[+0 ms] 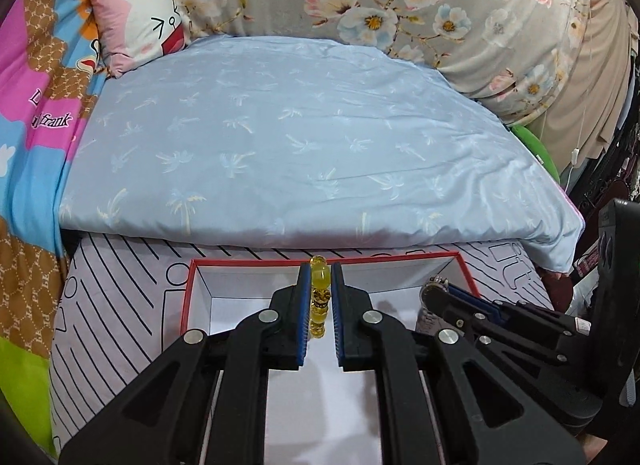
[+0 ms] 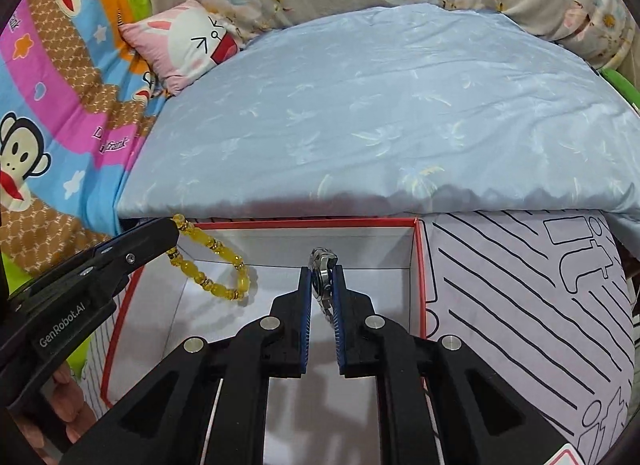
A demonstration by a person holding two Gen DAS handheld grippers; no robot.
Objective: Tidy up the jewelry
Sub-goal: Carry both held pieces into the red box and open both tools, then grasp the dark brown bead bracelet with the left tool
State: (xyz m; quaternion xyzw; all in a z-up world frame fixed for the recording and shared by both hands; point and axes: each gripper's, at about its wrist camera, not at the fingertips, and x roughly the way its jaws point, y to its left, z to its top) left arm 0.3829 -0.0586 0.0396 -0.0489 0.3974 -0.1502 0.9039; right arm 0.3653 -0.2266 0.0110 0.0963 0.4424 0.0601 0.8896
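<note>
My left gripper (image 1: 320, 277) is shut on a yellow bead bracelet (image 1: 319, 297) and holds it over the open red-rimmed white box (image 1: 256, 263). In the right wrist view the bracelet (image 2: 216, 265) hangs from the left gripper (image 2: 172, 233) inside the box (image 2: 418, 265). My right gripper (image 2: 323, 269) is shut on a silver wristwatch (image 2: 322, 277), held over the same box. The right gripper with the watch (image 1: 434, 289) shows at the right in the left wrist view. The box floor under both items looks bare white.
The box sits on a lilac sheet with black line drawings (image 2: 520, 305). Behind it lies a folded pale blue quilt (image 1: 300, 145). A pink bunny cushion (image 1: 140, 21), a floral duvet (image 1: 440, 5) and a colourful monkey-print blanket (image 2: 48, 125) lie further back and left.
</note>
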